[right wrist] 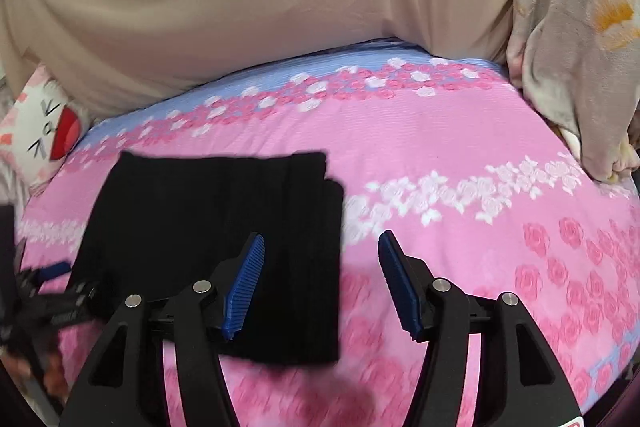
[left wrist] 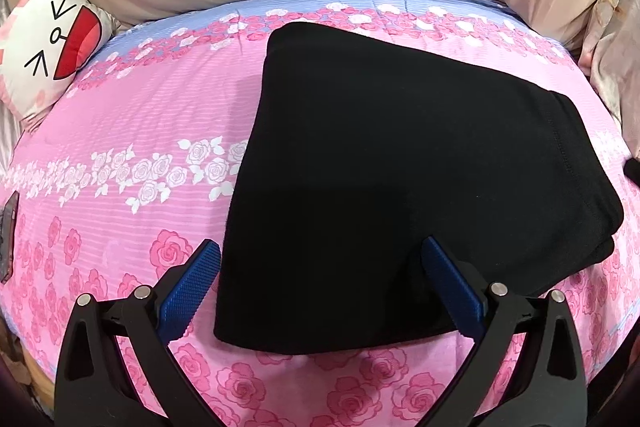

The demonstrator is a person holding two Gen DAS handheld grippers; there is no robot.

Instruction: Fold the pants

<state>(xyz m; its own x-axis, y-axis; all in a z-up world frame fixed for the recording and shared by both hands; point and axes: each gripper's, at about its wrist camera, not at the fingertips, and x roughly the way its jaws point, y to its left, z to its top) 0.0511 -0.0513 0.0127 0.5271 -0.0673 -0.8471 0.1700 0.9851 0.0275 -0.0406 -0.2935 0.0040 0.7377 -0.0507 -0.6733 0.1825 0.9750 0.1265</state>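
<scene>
One folded black pants [left wrist: 400, 167] under gaping empty left gripper [left wrist: 320, 263]; right gripper [right wrist: 322, 255] open, empty, straddling its edge

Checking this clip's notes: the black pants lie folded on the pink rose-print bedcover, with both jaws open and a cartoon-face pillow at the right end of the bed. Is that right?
Not quite. The cartoon-face pillow is at the left end of the bed, as the left wrist view shows. The rest holds: the black pants lie folded on the pink rose-print bedcover, and both the left gripper and the right gripper have open jaws.
</scene>
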